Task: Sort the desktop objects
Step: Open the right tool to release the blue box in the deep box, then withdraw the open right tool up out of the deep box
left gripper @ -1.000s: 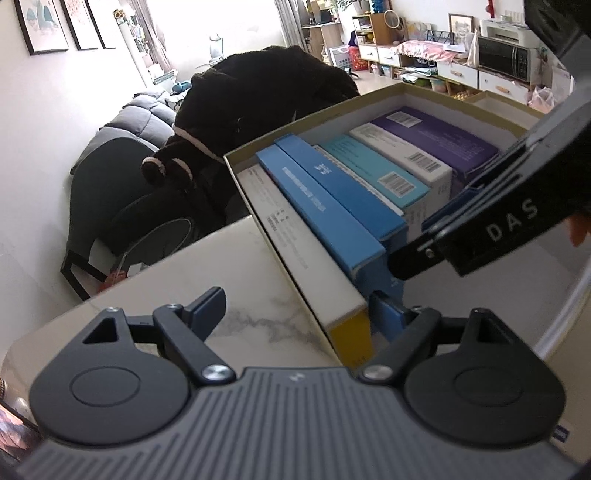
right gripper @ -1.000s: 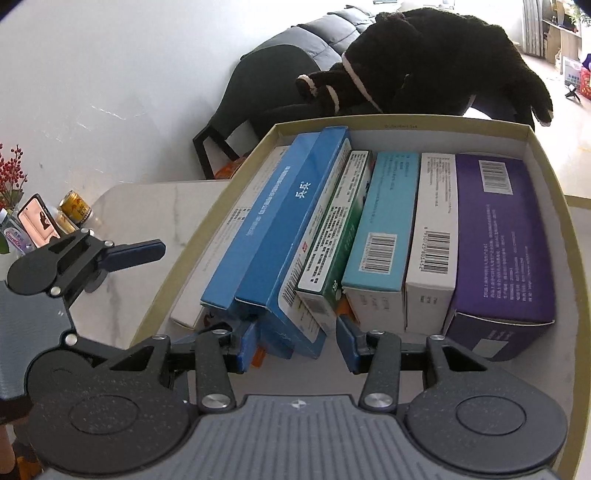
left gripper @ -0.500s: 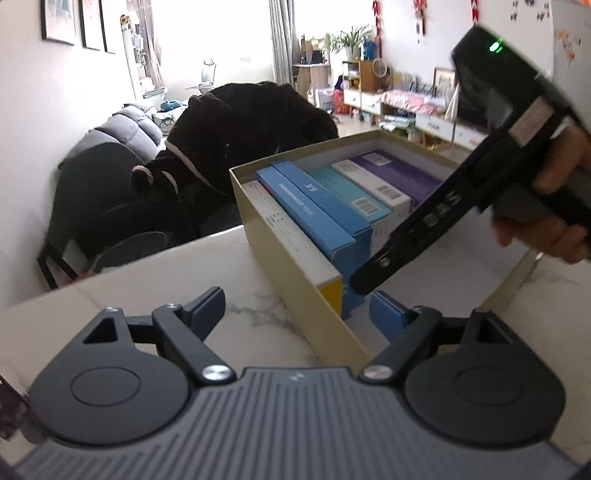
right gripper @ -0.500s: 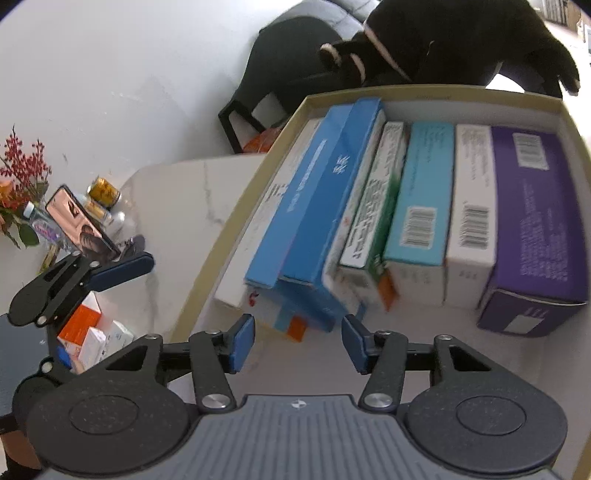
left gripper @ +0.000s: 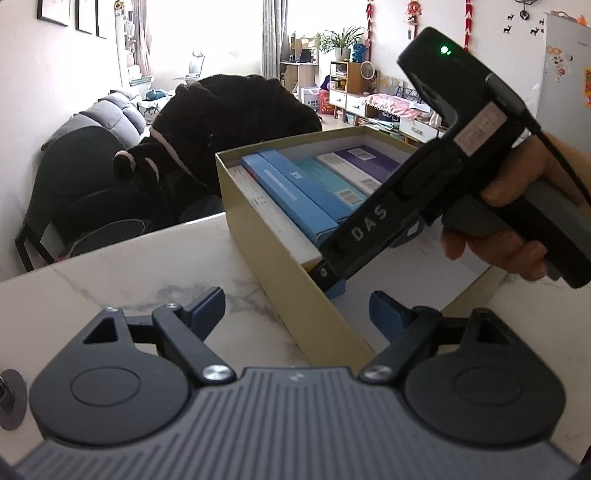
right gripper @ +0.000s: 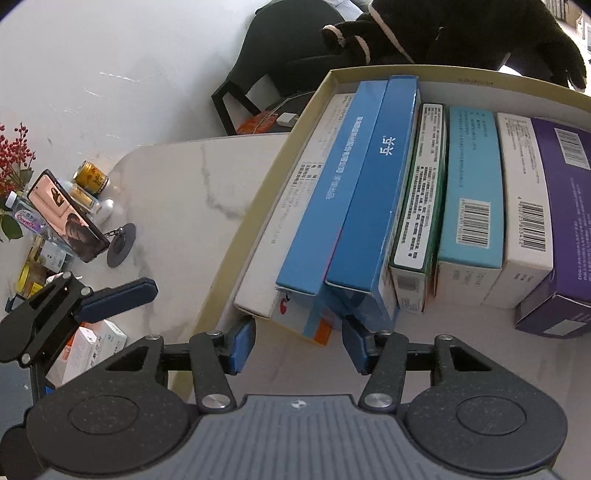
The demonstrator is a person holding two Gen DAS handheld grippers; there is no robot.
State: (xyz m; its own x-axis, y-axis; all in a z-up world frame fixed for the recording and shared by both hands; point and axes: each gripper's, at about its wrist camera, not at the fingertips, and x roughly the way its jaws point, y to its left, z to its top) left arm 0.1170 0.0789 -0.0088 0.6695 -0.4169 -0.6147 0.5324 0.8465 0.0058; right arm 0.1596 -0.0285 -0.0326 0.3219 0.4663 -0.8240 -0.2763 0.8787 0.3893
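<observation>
- My right gripper (right gripper: 298,346) hangs inside the shallow tan cardboard box (right gripper: 236,236), its jaws having just been opening, with nothing pressed between them.
- Just ahead, the two long blue cartons (right gripper: 354,206) stand on edge in the row of packets, leaning on a small orange-cornered one.
- My left gripper (left gripper: 297,308) is wide open, empty, straddling the box's near wall.
- I judge a placing step finished; next, fetch the small white-and-orange packets (right gripper: 88,347) beside the box.

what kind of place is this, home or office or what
Most likely a home living room. Beyond the marble-look table there is a grey sofa, framed pictures on the wall, and cabinets with potted plants and red hanging decorations at the far end.
</observation>
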